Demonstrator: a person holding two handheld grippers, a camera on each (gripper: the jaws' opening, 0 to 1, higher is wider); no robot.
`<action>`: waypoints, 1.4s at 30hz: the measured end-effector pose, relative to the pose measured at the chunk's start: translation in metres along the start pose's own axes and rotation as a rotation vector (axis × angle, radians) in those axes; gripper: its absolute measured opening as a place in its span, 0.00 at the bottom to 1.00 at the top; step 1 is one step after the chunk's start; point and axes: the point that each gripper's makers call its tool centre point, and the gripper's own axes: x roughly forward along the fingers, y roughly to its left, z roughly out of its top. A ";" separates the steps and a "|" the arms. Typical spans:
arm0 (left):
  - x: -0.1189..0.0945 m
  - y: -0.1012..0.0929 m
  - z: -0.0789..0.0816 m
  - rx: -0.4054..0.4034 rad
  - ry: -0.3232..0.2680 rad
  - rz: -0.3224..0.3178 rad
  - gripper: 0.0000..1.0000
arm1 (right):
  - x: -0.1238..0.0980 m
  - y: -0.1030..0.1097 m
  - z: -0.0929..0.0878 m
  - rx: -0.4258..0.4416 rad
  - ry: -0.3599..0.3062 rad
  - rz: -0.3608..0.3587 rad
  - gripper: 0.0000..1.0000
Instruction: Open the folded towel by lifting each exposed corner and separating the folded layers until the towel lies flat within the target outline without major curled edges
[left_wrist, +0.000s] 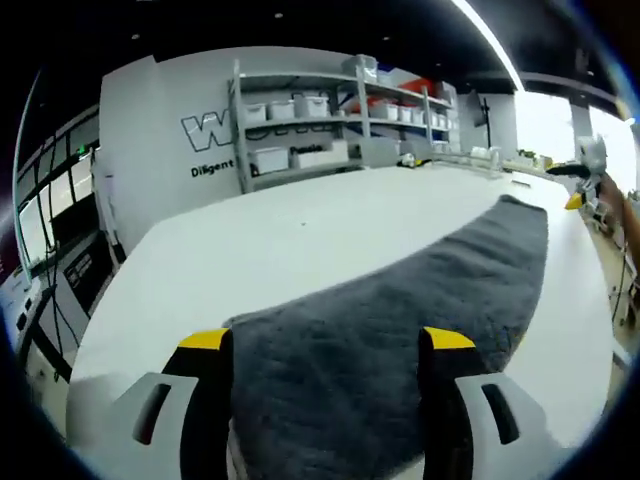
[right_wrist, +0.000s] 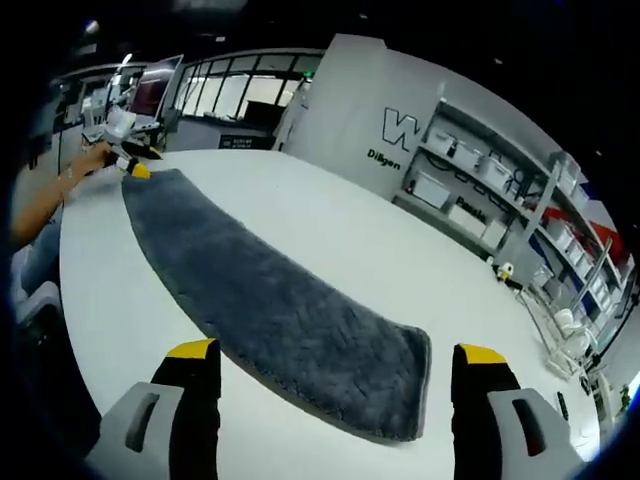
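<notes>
A dark grey towel (left_wrist: 400, 320) lies as a long, narrow strip on a white table (left_wrist: 300, 240). In the left gripper view it starts between that gripper's own jaws at the near edge and runs away up to the right, ending in a squared end far across the tabletop. The right gripper view shows the same towel (right_wrist: 270, 310) from the opposite end: its rounded near end lies between the right jaws, slightly toward the right one, and the strip stretches away to the upper left. The pile looks flat along its length, with no curled edge that I can make out.

The left gripper (left_wrist: 328, 345) has its yellow-tipped jaws spread wide, one on each side of the towel's near end, pinching nothing. The right gripper (right_wrist: 338, 355) likewise stands with its jaws spread apart, holding nothing, just short of the towel's near end.

At the towel's far end in the right gripper view, the other gripper (right_wrist: 125, 150) shows small, with a yellow tip at the cloth and a person's hand (right_wrist: 85, 160) and forearm behind it. In the left gripper view, the other gripper (left_wrist: 585, 175) appears at the far right beyond the towel's end.

Beyond the table, both views take in a grey wall with partial lettering (left_wrist: 205, 130) and metal shelving (left_wrist: 330, 115) stocked with white bins. The right gripper view adds a row of windows (right_wrist: 240, 95).
</notes>
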 end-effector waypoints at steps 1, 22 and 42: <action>0.002 0.002 -0.001 -0.002 0.002 0.000 0.73 | 0.000 0.000 0.000 -0.002 0.000 0.000 0.97; 0.039 0.078 -0.014 -0.138 0.026 0.113 0.47 | 0.027 0.001 0.005 -0.031 0.015 0.041 0.95; 0.051 0.076 -0.017 -0.085 0.026 0.081 0.03 | 0.046 0.003 -0.002 -0.014 0.023 0.055 0.95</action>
